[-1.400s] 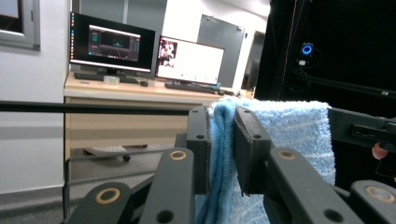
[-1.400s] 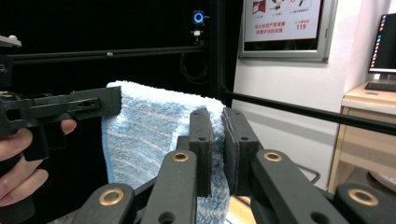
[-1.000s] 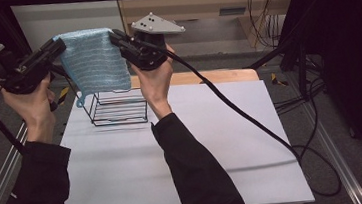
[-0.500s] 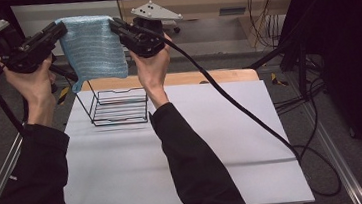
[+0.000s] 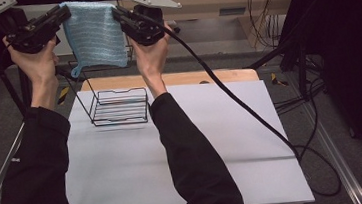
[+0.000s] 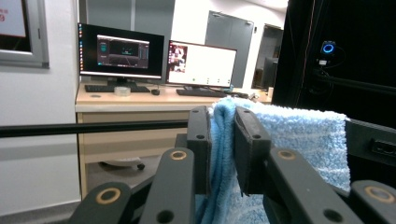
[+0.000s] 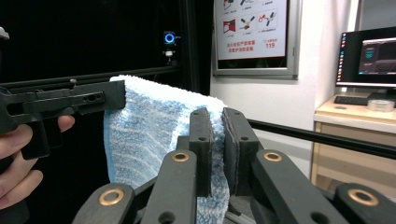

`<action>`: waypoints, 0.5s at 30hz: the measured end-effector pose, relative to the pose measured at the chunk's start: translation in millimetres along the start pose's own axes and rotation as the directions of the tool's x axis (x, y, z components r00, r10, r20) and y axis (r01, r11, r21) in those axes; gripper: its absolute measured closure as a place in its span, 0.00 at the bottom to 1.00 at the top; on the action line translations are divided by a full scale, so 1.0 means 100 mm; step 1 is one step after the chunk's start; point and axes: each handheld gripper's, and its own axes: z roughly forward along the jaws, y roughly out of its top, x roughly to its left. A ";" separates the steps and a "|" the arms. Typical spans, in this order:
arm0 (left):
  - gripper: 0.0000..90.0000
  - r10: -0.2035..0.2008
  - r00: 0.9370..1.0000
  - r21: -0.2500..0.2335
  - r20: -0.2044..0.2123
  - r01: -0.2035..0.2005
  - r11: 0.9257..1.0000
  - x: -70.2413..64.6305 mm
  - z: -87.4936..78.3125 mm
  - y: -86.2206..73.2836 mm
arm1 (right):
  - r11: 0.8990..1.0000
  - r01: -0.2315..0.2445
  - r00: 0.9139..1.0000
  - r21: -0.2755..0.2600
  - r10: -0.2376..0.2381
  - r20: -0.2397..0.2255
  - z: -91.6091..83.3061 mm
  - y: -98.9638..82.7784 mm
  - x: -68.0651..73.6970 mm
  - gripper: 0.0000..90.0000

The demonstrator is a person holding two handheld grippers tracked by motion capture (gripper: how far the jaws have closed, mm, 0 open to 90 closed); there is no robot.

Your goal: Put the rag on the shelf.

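The blue towel (image 5: 94, 35) hangs spread out in the air, high above the far left part of the white table (image 5: 223, 143), pinched at its two top corners. The left gripper (image 5: 62, 14) holds the left corner with its jaws closed on the cloth, and the right gripper (image 5: 119, 12) holds the right corner the same way; each gripper view shows terry pile squeezed between the black pads. It is a pale blue, ribbed terry cloth with a hanging loop at its lower left corner, limp and flat between the grips.

The step in hand looks like carrying the stretched towel toward the black wire rack (image 5: 118, 107), which stands on the table below and a little nearer. The next move probably calls for lowering both hands evenly, keeping the top edge taut, so the cloth drapes over the rack.
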 end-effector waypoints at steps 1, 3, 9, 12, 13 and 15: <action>0.86 -0.003 1.000 0.000 0.005 0.003 1.000 0.01 0.02 0.01 | 1.000 0.002 1.000 -0.001 -0.002 0.003 0.00 0.00 -0.01 0.92; 0.86 0.004 1.000 -0.001 0.010 -0.004 1.000 0.01 0.05 0.03 | 1.000 0.003 1.000 -0.007 -0.003 0.009 0.01 0.01 -0.03 0.92; 0.86 -0.003 0.999 -0.018 0.035 0.004 1.000 0.04 0.13 0.06 | 1.000 -0.004 1.000 -0.027 0.005 0.019 0.03 0.02 -0.07 0.92; 0.86 0.003 0.999 -0.022 0.043 -0.003 1.000 0.06 0.15 0.01 | 1.000 0.018 0.999 -0.019 -0.018 0.027 0.04 0.00 -0.06 0.92; 0.86 0.006 0.999 -0.014 0.041 -0.006 1.000 0.08 0.15 -0.02 | 0.999 0.028 0.999 -0.017 -0.027 0.029 0.04 0.00 -0.06 0.92; 0.86 0.000 0.999 -0.007 0.034 0.000 1.000 0.13 0.16 -0.08 | 0.999 0.037 0.999 -0.007 -0.037 0.032 0.07 -0.03 -0.07 0.92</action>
